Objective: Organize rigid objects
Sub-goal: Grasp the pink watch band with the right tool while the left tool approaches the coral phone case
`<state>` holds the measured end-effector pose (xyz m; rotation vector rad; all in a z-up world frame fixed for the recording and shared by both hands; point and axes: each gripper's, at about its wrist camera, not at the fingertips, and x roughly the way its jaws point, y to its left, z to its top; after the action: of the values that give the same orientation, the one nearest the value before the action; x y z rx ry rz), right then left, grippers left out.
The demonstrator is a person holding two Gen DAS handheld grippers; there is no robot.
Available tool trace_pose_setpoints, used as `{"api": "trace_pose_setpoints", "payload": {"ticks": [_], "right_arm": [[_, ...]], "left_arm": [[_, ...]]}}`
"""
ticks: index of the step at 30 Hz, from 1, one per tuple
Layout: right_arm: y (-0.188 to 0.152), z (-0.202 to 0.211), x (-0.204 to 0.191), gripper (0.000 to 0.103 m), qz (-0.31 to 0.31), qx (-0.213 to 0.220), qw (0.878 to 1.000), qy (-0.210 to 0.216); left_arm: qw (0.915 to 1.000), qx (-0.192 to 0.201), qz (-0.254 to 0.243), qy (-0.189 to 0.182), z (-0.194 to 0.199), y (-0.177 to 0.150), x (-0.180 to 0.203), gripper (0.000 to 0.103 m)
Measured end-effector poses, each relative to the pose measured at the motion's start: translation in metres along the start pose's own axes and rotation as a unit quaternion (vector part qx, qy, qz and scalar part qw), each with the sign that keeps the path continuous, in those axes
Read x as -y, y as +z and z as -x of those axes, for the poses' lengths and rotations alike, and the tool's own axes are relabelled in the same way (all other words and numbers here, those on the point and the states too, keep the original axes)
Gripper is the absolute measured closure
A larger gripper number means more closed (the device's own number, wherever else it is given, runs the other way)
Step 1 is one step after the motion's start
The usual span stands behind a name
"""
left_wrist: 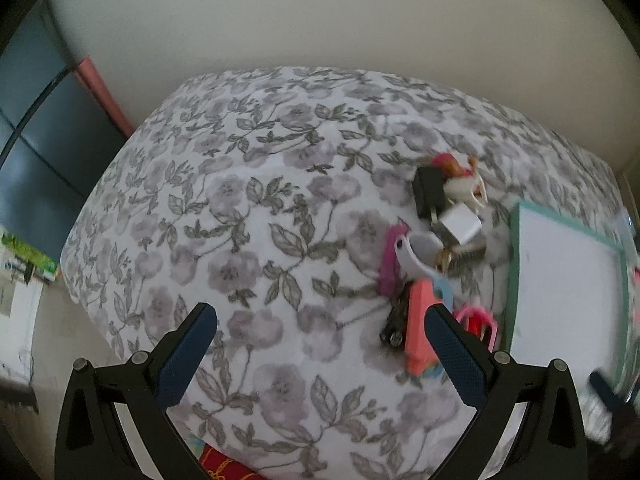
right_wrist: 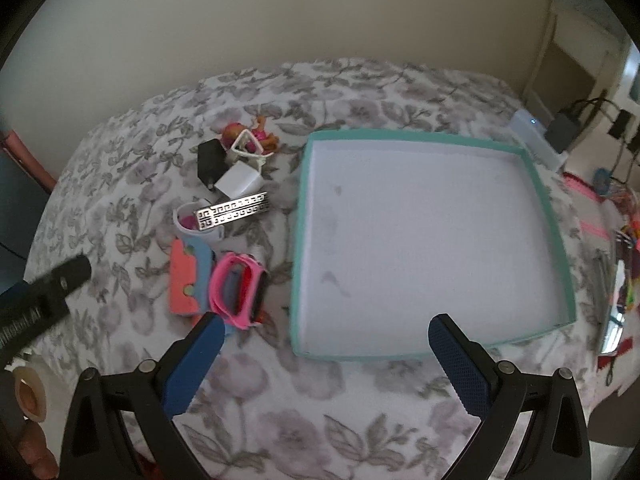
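A pile of small rigid objects lies on the floral bed cover: a black charger (right_wrist: pixel 210 160), a white charger (right_wrist: pixel 239 179), a patterned metal bar (right_wrist: pixel 231 213), an orange and blue block (right_wrist: pixel 187 278), pink bands (right_wrist: pixel 236 290) and a small doll (right_wrist: pixel 248 132). A teal-rimmed empty box (right_wrist: pixel 554 216) sits to their right. My right gripper (right_wrist: pixel 322 334) is open and empty above the box's near edge. My left gripper (left_wrist: pixel 320 316) is open and empty, left of the pile; the orange block (left_wrist: pixel 418 320) lies by its right finger (left_wrist: pixel 456 360).
The bed (left_wrist: pixel 240 200) ends at a beige wall behind. A dark cabinet (left_wrist: pixel 36 128) stands at the left. A white device (right_wrist: pixel 536 140), cables and coloured clutter (right_wrist: pixel 624 240) lie right of the box. The left gripper (right_wrist: pixel 44 292) shows at the right view's left edge.
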<state>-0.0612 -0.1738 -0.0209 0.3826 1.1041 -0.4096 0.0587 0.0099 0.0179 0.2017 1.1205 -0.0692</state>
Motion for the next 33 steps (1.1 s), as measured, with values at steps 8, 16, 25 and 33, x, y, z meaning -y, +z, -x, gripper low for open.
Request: {"api": "trace_pose_setpoints", "payload": {"ticks": [8,16,25,33], "right_arm": [[0.024,-0.029,-0.022,0.000,-0.005,-0.036,0.999,0.030],[0.027,-0.062,-0.037,0.009,0.002,-0.077,0.996,0.052],[0.021,-0.065,-0.046,0.025,0.022,-0.078,0.995,0.057],[0.019,-0.069,-0.057,0.031,0.046,-0.078,0.994,0.058]], "left_arm": [[0.9983,-0.041,0.041,-0.003,-0.028,0.027,0.011,0.000],[0.9924,-0.103,0.067,-0.003,-0.076,0.014,-0.003,0.000],[0.9910,-0.110,0.065,-0.038,-0.077,0.008,0.004,0.000],[0.9918,-0.107,0.055,-0.043,-0.079,0.007,0.009,0.000]]}}
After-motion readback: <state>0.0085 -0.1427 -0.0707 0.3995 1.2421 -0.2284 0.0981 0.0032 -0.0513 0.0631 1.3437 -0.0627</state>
